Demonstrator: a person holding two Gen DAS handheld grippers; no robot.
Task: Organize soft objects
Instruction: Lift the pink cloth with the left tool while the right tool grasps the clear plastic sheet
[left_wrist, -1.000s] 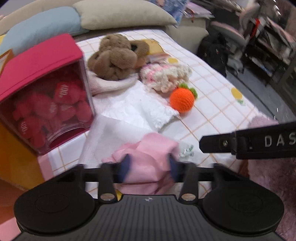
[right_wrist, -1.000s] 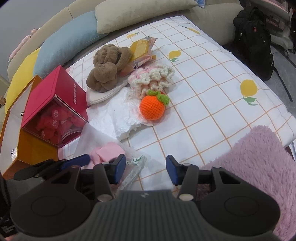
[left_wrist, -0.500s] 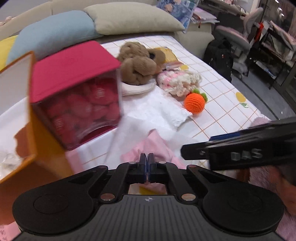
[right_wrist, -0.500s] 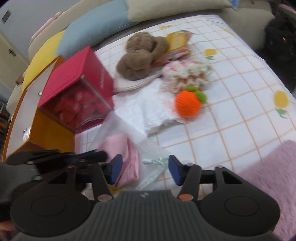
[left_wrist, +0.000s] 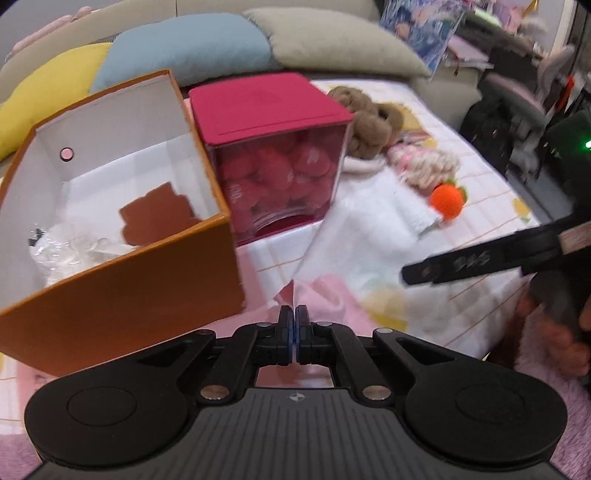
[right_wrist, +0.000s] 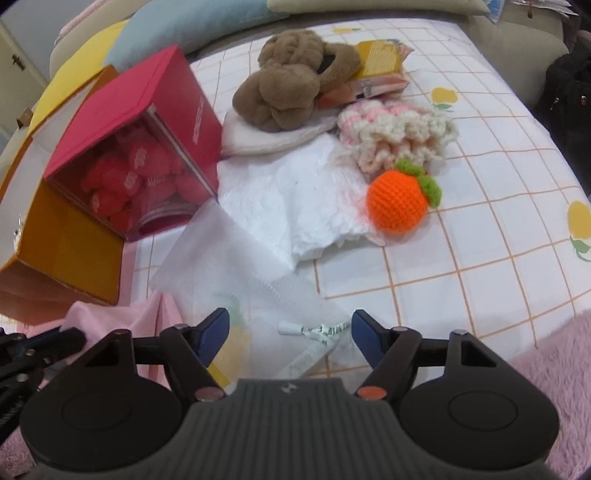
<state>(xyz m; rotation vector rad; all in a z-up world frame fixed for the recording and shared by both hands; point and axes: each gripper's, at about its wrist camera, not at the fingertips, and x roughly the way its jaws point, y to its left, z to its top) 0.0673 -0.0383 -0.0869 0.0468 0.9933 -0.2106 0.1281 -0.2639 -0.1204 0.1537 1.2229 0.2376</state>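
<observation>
My left gripper is shut on the edge of a translucent white bag that holds a pink cloth, just right of the open orange box. In the right wrist view the bag and the pink cloth lie at the near left. My right gripper is open and empty above the bag's drawstring end. A crocheted orange, a pink-cream knit piece and a brown plush lie further back.
A red-lidded clear cube of red plush stands beside the orange box. White fabric lies mid-bed. A fluffy pink rug is at the near right. Pillows line the back. Yellow packets lie behind the plush.
My left gripper closed on the bag's edge and pulled it left toward the orange box, which came into view. My right gripper stayed open, hovering near the bag.
</observation>
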